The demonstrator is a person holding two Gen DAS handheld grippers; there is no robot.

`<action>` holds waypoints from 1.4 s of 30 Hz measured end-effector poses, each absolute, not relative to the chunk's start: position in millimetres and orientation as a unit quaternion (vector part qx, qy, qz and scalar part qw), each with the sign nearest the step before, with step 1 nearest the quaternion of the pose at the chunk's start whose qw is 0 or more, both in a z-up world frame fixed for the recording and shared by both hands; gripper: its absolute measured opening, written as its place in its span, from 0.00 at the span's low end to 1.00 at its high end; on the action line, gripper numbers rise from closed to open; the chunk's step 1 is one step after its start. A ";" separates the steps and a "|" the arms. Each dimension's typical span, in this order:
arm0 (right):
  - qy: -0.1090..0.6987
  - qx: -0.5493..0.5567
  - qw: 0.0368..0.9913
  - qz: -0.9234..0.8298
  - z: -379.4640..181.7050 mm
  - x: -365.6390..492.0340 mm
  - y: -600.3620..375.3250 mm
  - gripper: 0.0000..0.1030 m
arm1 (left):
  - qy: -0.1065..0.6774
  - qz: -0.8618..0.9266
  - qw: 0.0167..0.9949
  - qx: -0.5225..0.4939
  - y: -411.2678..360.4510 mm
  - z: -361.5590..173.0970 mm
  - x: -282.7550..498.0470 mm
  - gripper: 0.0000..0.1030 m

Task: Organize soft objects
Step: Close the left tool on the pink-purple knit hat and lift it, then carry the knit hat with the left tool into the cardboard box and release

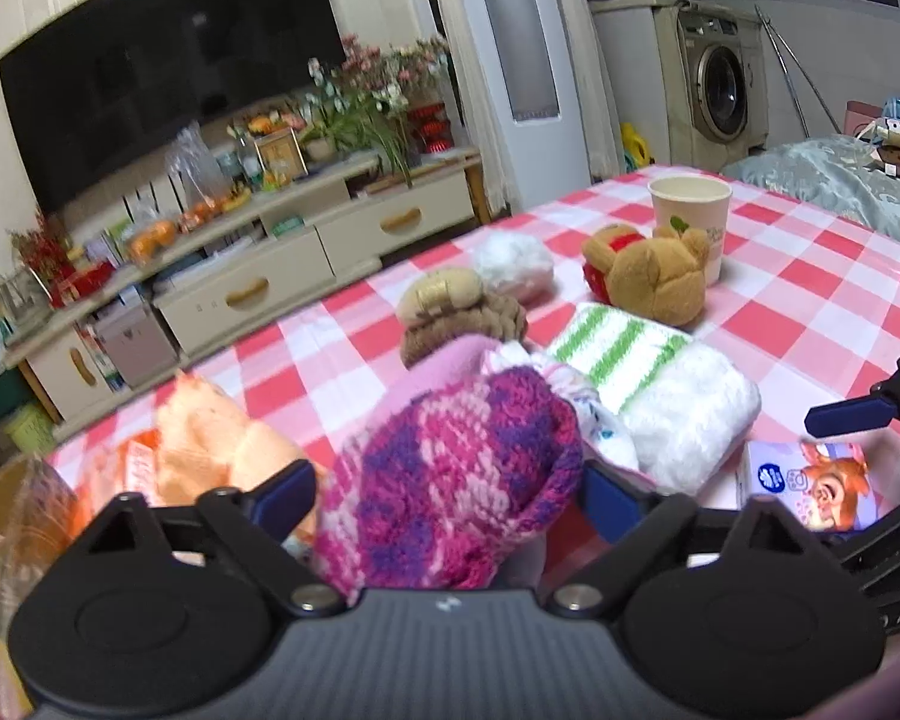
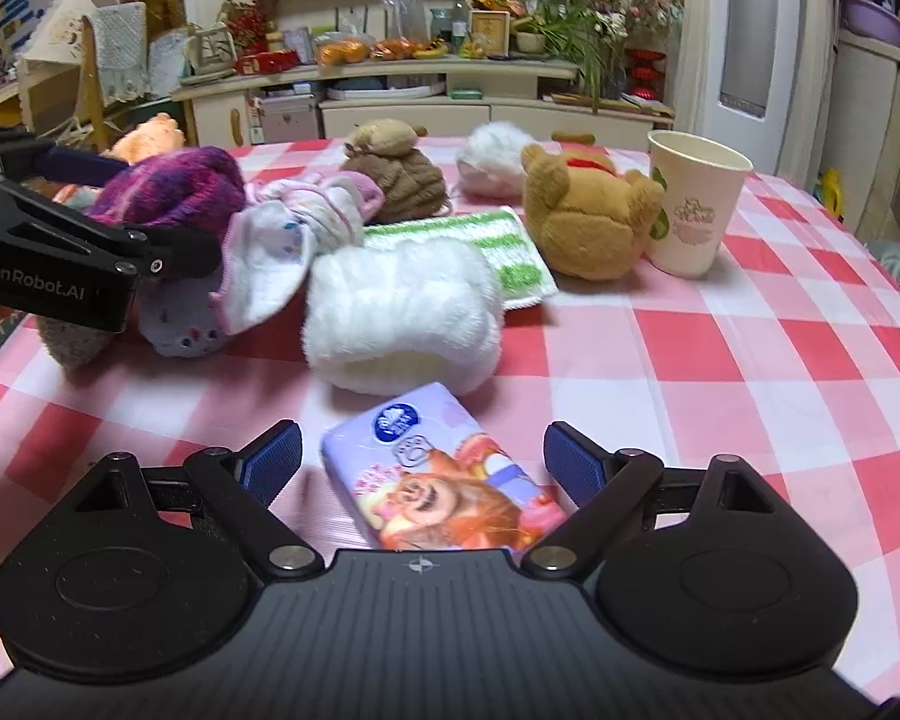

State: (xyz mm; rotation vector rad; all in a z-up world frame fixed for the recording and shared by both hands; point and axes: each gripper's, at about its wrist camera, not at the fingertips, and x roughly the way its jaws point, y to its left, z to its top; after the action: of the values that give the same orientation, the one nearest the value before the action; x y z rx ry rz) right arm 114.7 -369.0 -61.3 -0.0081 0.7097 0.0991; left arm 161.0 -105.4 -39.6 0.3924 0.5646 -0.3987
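Red-and-white checked cloth (image 2: 720, 360) covers the table, with a TV cabinet (image 2: 390, 90) and a washing machine (image 1: 720, 90) behind. "GenRobot.AI" is printed on the left gripper's (image 1: 444, 498) side, seen from the right wrist. Its jaws stand wide with a purple-pink knit hat (image 1: 450, 468) between them; whether the pads press it I cannot tell. The right gripper (image 2: 423, 462) is spread around a tissue pack (image 2: 444, 480) showing a cartoon bear, pads clear of it. Ahead lie a white fluffy roll (image 2: 402, 318), a green-striped cloth (image 2: 504, 246), baby socks (image 2: 294, 228), a brown bear (image 2: 588, 216), a paper cup (image 2: 693, 210), a brown knit piece (image 2: 402, 174) and a white puff (image 2: 492, 156).
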 end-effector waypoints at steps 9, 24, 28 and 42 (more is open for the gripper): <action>0.350 0.002 0.935 0.055 -59.1 110.5 -368.8 0.88 | 0.305 -0.189 0.918 0.171 -102.5 -45.4 167.2 0.61; 0.336 -0.026 0.940 0.048 -58.0 104.2 -353.3 0.72 | 0.288 -0.178 0.935 0.105 -72.3 -19.9 142.8 0.57; 0.329 -0.021 0.943 0.048 -55.7 101.8 -349.1 0.72 | 0.278 -0.180 0.940 0.083 -59.9 -11.6 135.5 0.57; 0.289 0.018 0.955 0.070 -34.8 102.3 -329.3 0.71 | 0.252 -0.165 0.953 0.027 -13.2 12.2 119.9 0.58</action>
State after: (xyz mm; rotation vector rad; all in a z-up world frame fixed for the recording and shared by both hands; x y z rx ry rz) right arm 102.3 -329.3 -34.8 0.0370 0.5873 0.1430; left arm 119.9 -13.2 12.2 0.0542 0.5113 -0.3355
